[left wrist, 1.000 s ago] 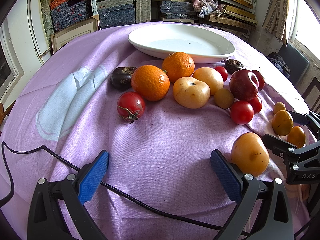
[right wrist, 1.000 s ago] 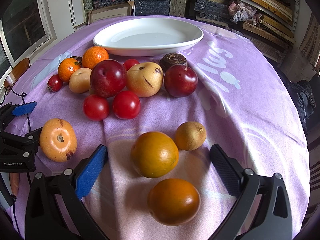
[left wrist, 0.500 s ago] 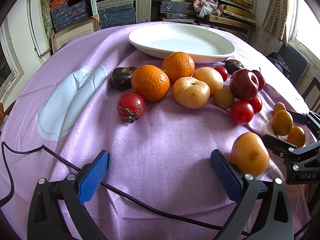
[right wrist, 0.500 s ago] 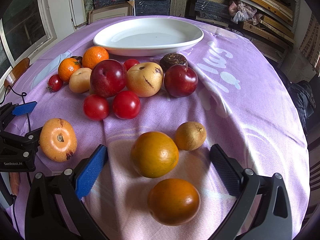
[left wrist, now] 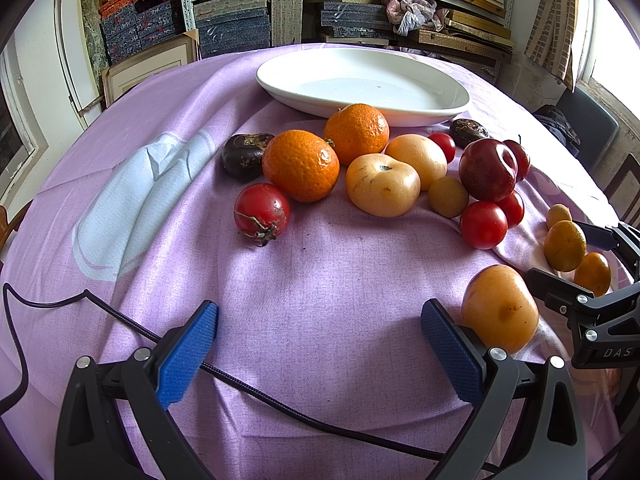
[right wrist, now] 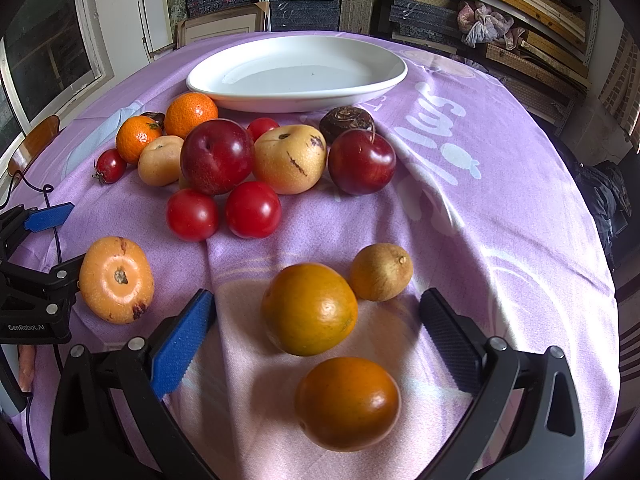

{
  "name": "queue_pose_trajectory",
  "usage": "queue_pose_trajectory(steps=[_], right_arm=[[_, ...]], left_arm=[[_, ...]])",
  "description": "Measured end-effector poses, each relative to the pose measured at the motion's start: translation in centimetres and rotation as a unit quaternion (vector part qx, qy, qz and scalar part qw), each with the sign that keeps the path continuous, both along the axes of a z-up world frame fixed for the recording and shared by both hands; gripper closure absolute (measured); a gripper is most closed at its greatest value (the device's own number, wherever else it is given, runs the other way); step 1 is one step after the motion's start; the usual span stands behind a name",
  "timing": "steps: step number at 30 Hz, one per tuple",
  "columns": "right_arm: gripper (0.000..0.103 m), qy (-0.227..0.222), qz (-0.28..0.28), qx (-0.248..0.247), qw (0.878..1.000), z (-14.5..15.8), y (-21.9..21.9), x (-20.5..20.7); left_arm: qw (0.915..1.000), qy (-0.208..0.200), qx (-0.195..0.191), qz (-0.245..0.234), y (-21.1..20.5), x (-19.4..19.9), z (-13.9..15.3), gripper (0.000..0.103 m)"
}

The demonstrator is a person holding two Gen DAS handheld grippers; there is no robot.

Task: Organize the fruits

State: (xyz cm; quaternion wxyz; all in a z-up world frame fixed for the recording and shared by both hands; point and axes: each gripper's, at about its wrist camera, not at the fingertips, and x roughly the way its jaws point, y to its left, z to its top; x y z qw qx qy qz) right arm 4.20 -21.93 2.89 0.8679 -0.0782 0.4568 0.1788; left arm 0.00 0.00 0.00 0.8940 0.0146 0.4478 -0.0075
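Right wrist view: the right gripper (right wrist: 316, 332) hovers low over a purple-clothed bench (right wrist: 500, 208), its jaws spread wide and holding nothing, with two orange-green citrus fruits lying between the fingers. The nearer citrus (right wrist: 347, 403) sits closest to the camera, almost centred in the gap; the farther citrus (right wrist: 309, 309) lies just ahead of it, slightly toward the blue pad, and a small brown fruit (right wrist: 381, 272) rests just beyond, near the black pad. Both citrus are close to round, so no long axis dictates the approach. A closing of these jaws would likely catch the nearer one first.

Beyond them, the other fruits cluster in front of an empty white plate (right wrist: 296, 96) at the far side of the bench, the probable destination.

From the left wrist view, the left gripper (left wrist: 320, 344) is likewise wide open and empty above bare cloth, a black cable (left wrist: 280, 396) running beneath it. A yellow-orange fruit (left wrist: 499, 309) lies just outside its right-hand pad, apparently touching it. The right hand looks better placed for the first pick.
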Motion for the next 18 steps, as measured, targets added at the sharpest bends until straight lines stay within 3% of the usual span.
queue_pose_trajectory(steps=[18], right_arm=[[0.004,0.000,0.022,0.000,1.000,-0.01,-0.26,-0.10]], left_arm=[[1.0000,0.000,0.000,-0.008,0.12,0.25,-0.16,0.003]])
